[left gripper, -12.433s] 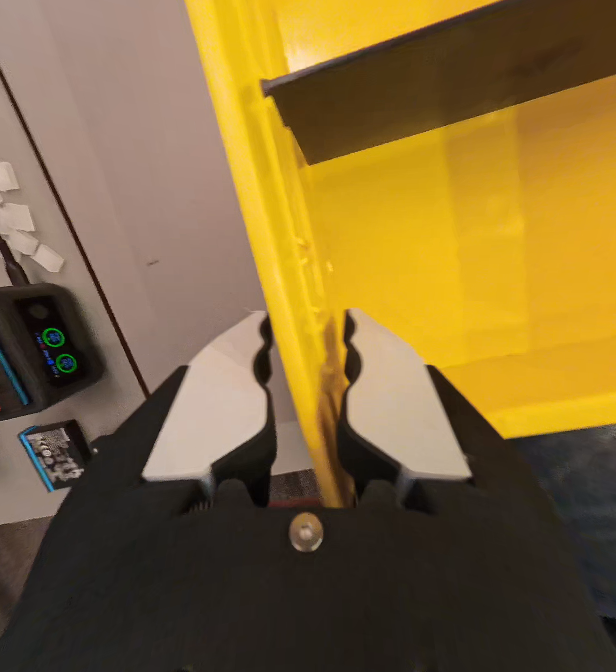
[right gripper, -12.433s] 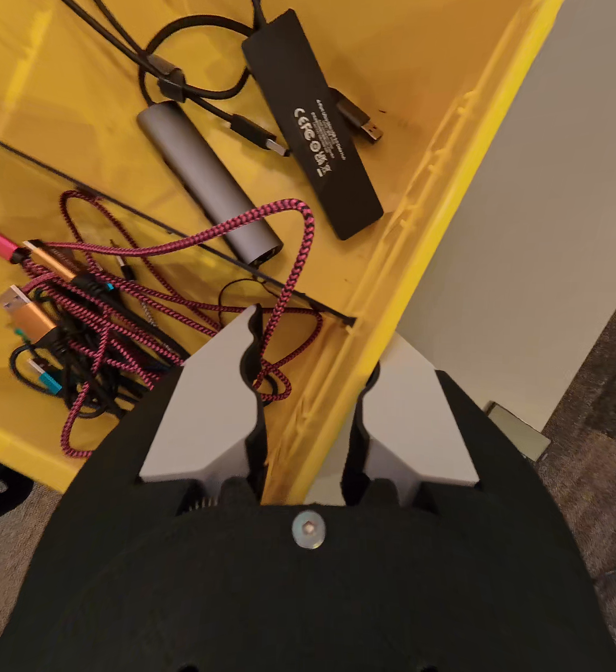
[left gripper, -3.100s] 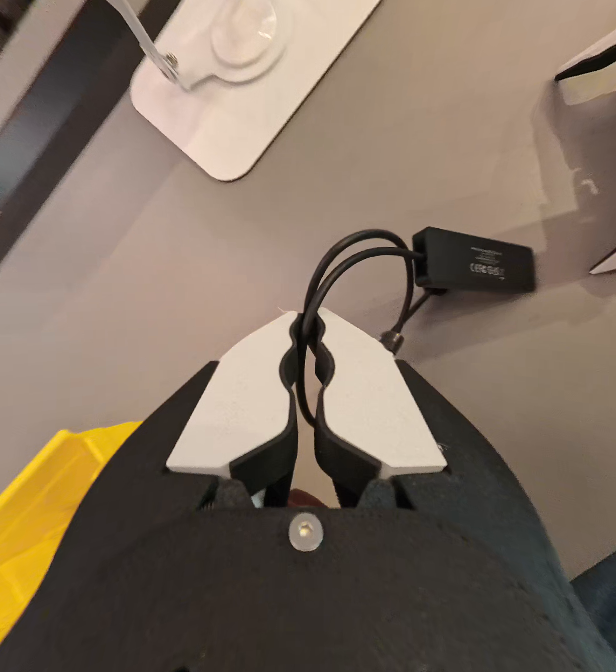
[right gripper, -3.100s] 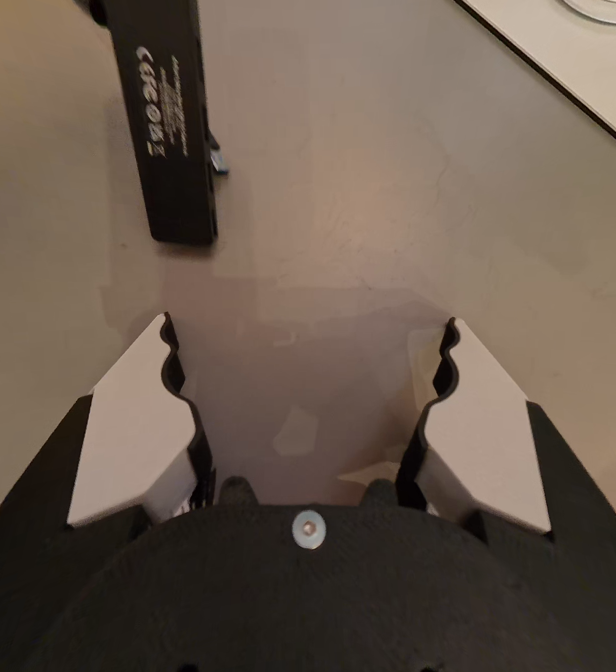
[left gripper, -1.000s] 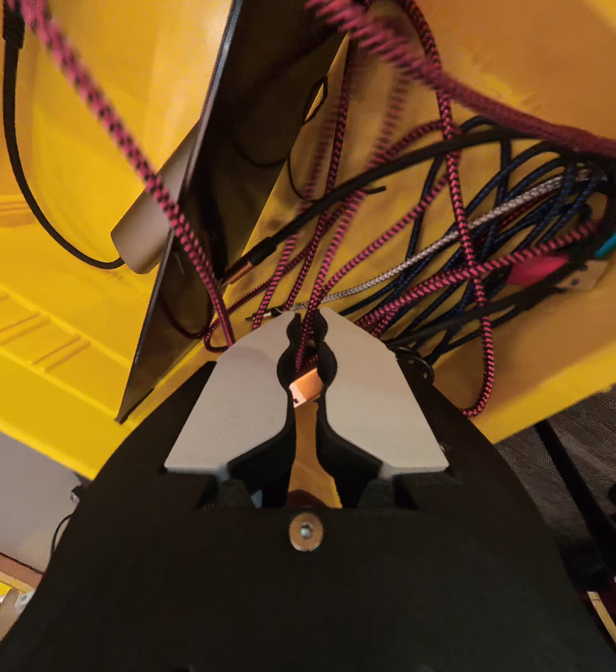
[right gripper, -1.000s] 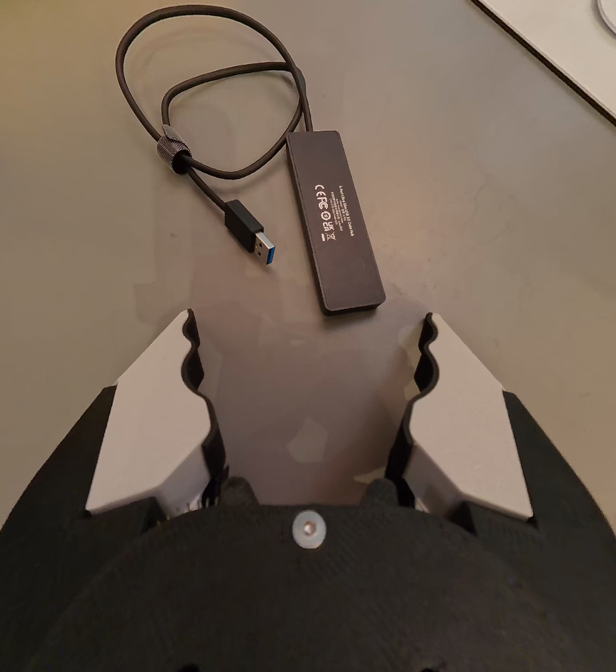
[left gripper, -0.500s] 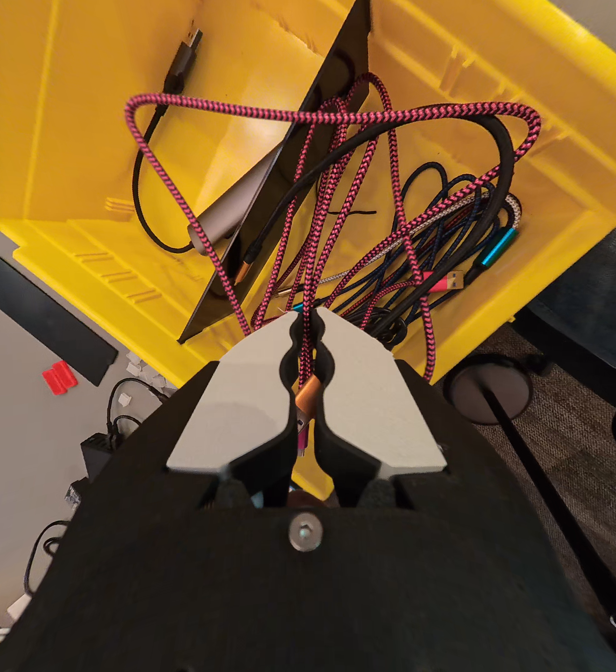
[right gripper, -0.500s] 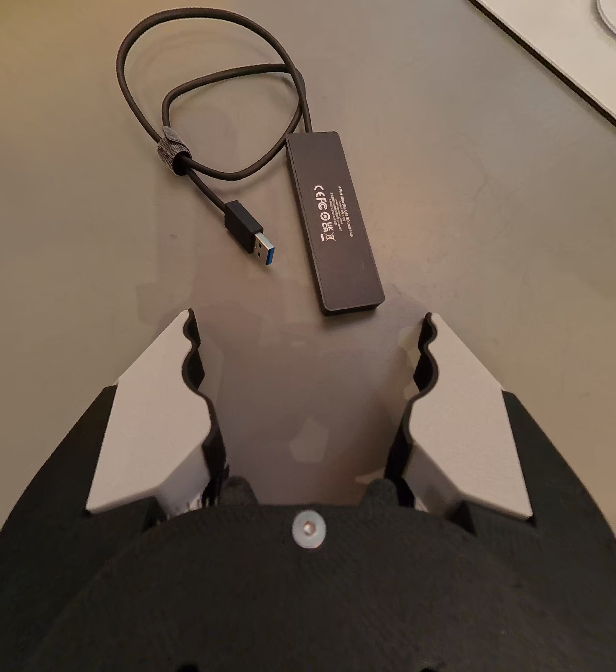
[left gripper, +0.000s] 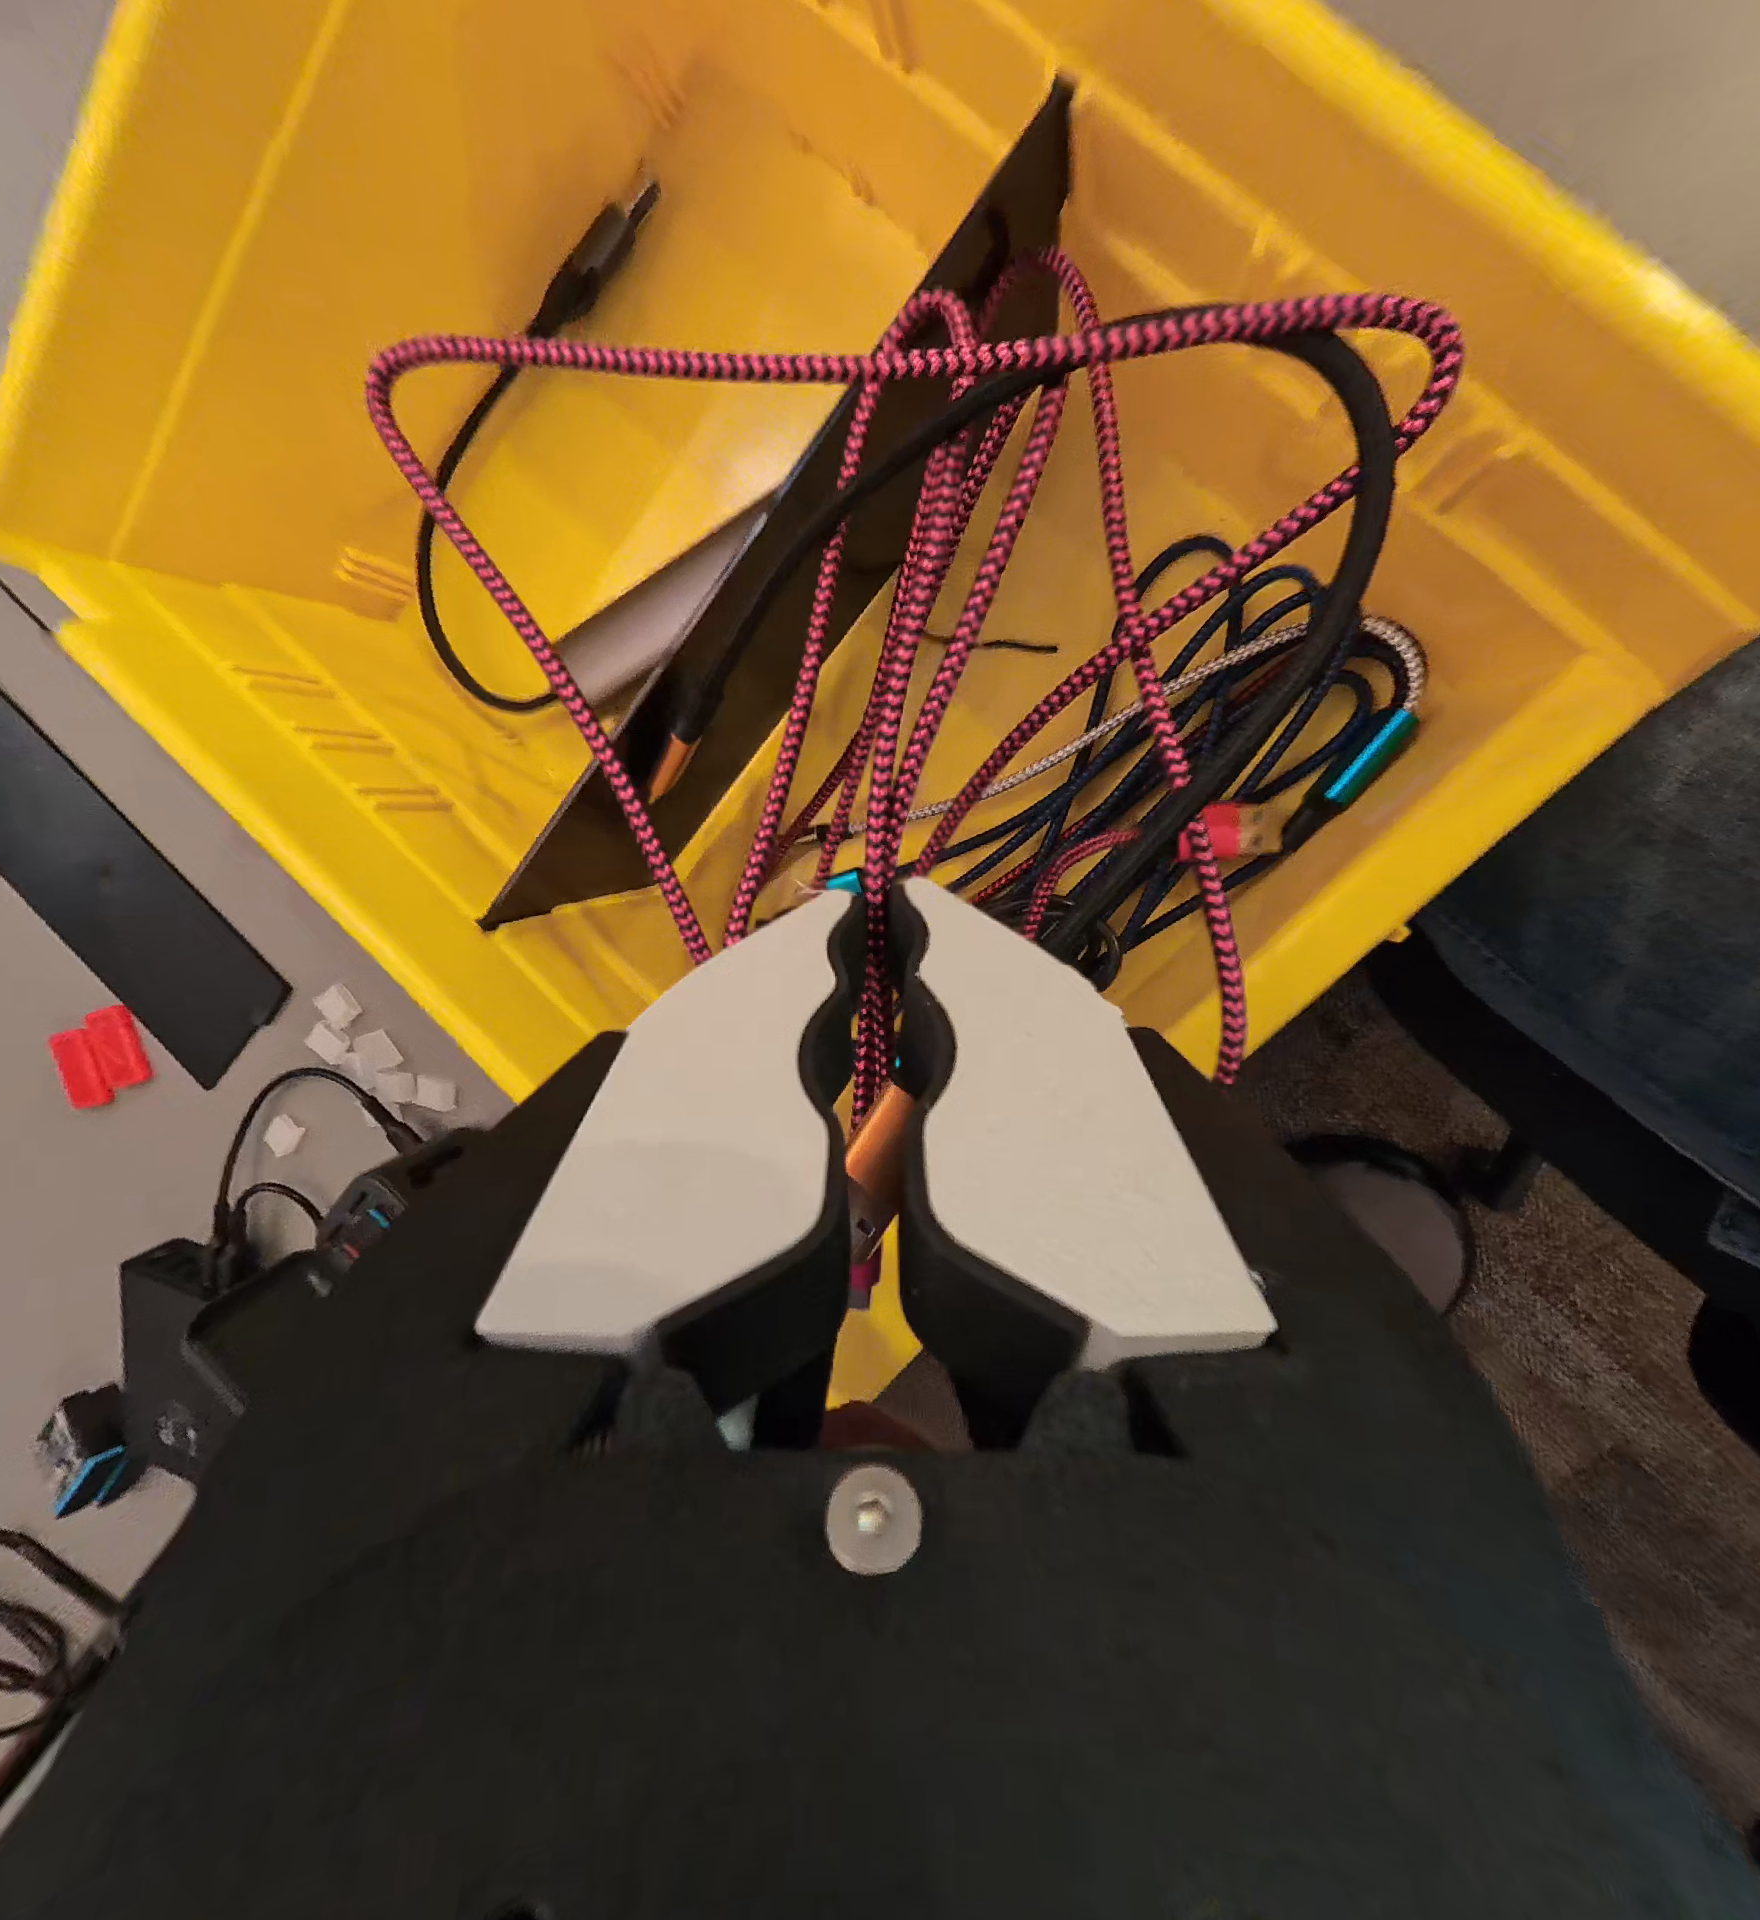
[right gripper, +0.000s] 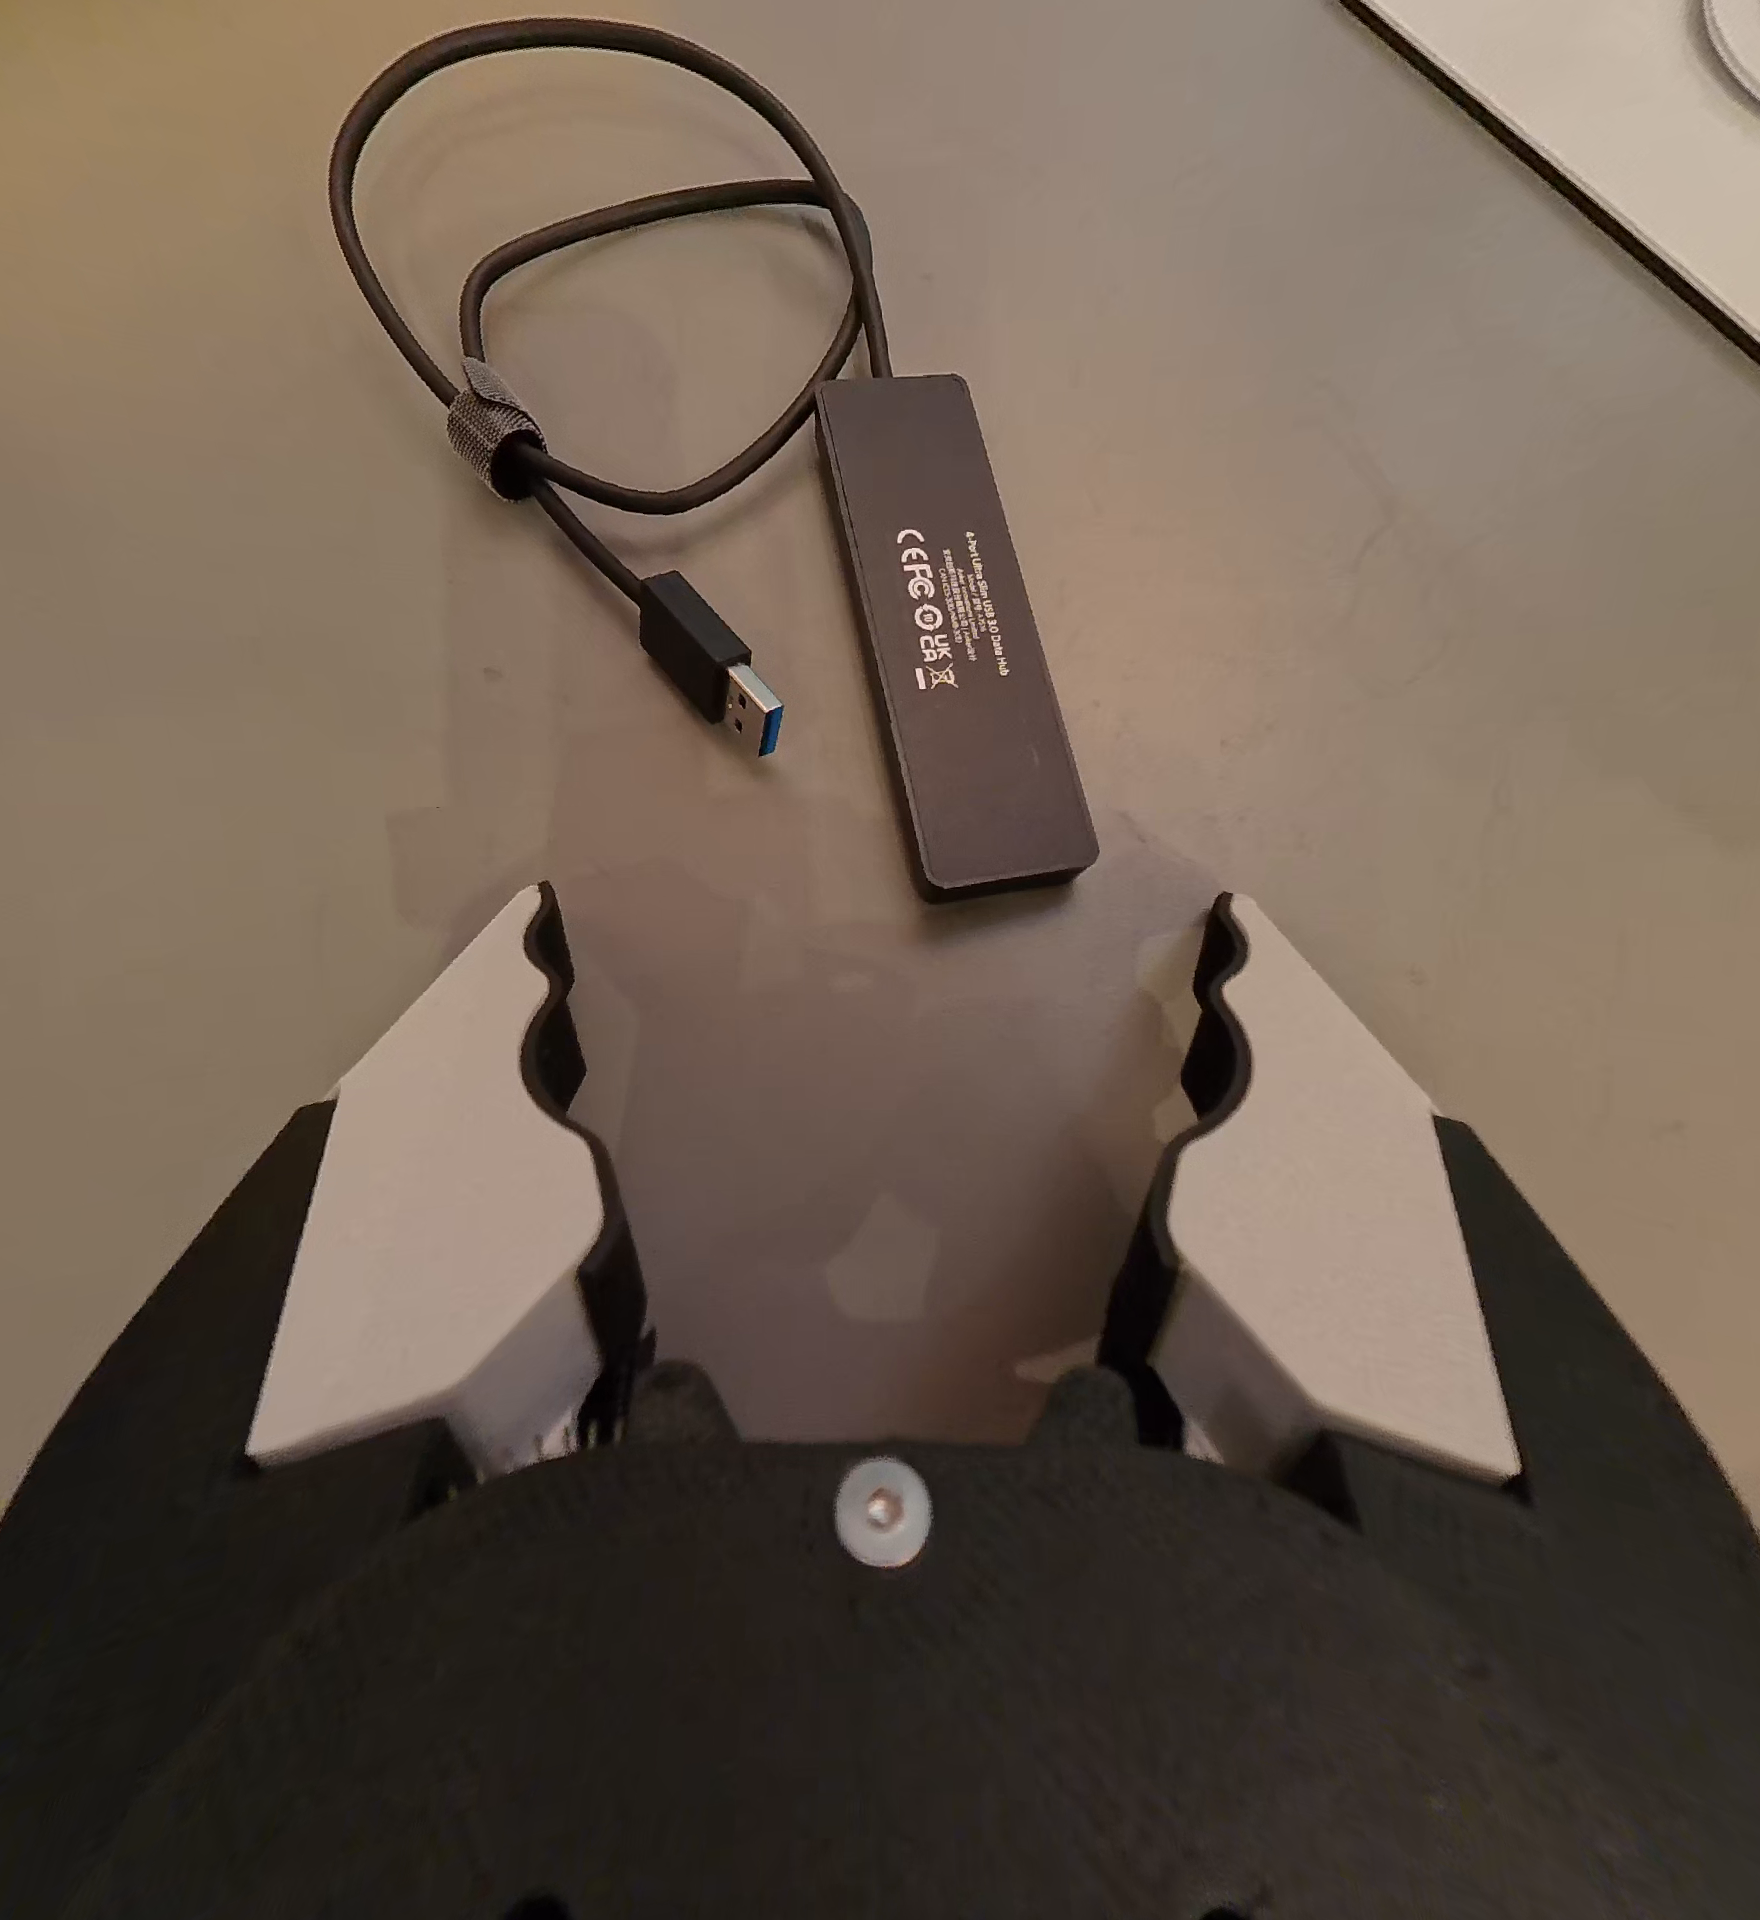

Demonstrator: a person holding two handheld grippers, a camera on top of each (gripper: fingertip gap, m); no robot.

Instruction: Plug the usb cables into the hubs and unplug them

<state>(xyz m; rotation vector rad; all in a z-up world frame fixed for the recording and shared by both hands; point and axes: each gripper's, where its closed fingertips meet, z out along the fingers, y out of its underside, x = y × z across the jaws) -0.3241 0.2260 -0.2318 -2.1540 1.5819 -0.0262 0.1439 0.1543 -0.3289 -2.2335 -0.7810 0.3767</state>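
Note:
My left gripper (left gripper: 881,914) is shut on a pink-and-black braided USB cable (left gripper: 647,366), whose orange plug (left gripper: 878,1148) sits between the fingers. The cable loops up out of a yellow bin (left gripper: 232,312) and drags a black cable (left gripper: 1369,499) with it. My right gripper (right gripper: 881,904) is open and empty above the grey table. Just ahead of it lies a flat black USB hub (right gripper: 954,634), underside up, with its looped black lead (right gripper: 388,301) and blue-tongued plug (right gripper: 736,696) to the left.
The bin has a black divider (left gripper: 814,582), a grey hub (left gripper: 637,634) on its left side and a tangle of braided cables (left gripper: 1271,748) on its right. Black hubs (left gripper: 190,1320), a black strip (left gripper: 97,883) and a red piece (left gripper: 97,1051) lie left. A white base (right gripper: 1634,177) sits far right. There is about 50 centimetres between the tips of the two grippers. To the flat black USB hub (right gripper: 954,634): right tips about 5 centimetres, left tips about 45 centimetres.
My left gripper left the black hub's lead on the table, swung to the bin, gripped the pink braided cable and is lifting it up and back. My right gripper drew back and stays open.

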